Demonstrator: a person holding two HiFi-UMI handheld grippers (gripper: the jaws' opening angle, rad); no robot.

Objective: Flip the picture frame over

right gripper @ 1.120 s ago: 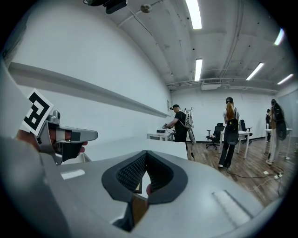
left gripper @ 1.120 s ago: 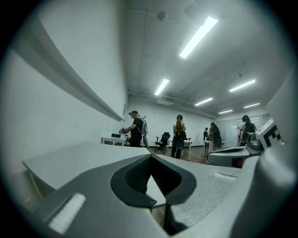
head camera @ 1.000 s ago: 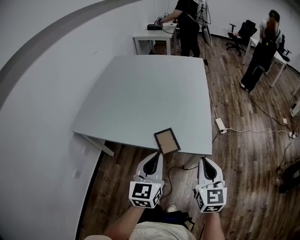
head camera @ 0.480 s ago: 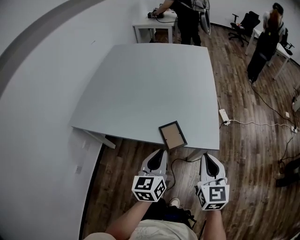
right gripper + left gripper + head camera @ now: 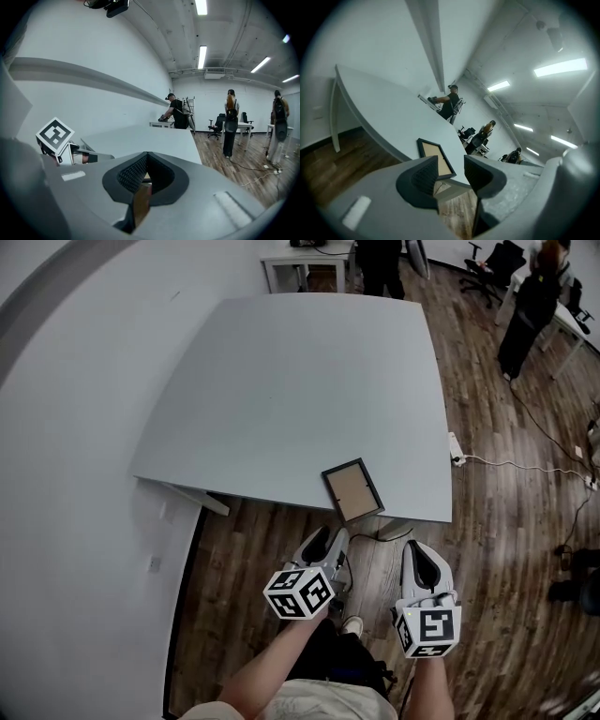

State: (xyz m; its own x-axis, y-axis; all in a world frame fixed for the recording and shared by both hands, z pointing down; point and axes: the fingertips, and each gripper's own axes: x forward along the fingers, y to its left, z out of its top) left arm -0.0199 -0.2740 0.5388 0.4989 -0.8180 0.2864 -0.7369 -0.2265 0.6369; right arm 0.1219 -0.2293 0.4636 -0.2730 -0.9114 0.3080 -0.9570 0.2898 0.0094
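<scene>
A small dark picture frame (image 5: 352, 490) with a tan panel facing up lies flat on the grey table (image 5: 300, 381), close to its near edge. My left gripper (image 5: 334, 542) hangs just short of that edge, tilted toward the frame, jaws open and empty. In the left gripper view the frame (image 5: 435, 158) shows just beyond the parted jaws of the left gripper (image 5: 451, 174). My right gripper (image 5: 419, 557) is over the floor, right of the frame, shut on nothing. The right gripper (image 5: 147, 155) shows its jaws closed together in its own view.
A white wall runs along the left. A power strip (image 5: 457, 448) and cables lie on the wood floor to the right. People stand at the far desks (image 5: 300, 257) beyond the table. A table leg (image 5: 192, 496) slants under the near left corner.
My left gripper has turned toward the frame and its jaws have parted. The table and frame sit lower and closer in the head view. The right gripper has barely moved.
</scene>
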